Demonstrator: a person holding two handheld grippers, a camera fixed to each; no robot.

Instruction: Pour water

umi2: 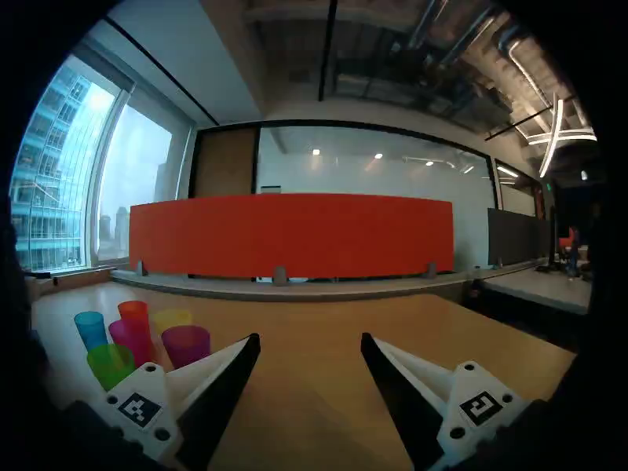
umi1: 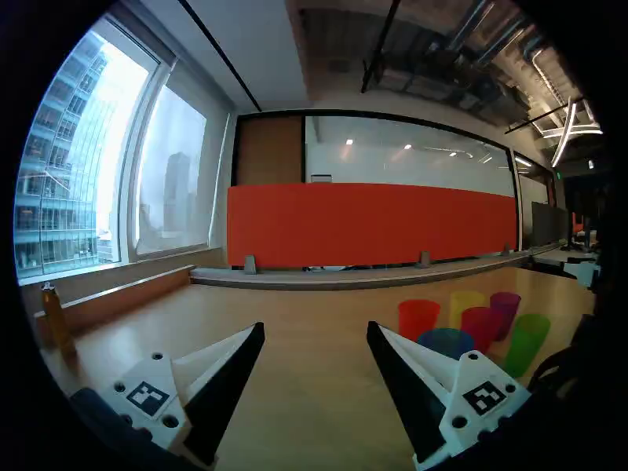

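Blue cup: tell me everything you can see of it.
The blue cup is translucent, plastic-looking, tapering downward, upright and open-topped on the wooden table. It stands at the edge of a cluster of coloured cups, beside the pink cup. Contents and contact with neighbours cannot be told.

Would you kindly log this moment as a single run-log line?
left gripper: open, empty | right gripper: open, empty | cluster of translucent coloured plastic cups: standing on wooden table, untouched | pour: not started

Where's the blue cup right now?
Right of centre in the left gripper view: the blue cup stands at the front of the cluster, just in front of the red cup, with the green cup farther right.
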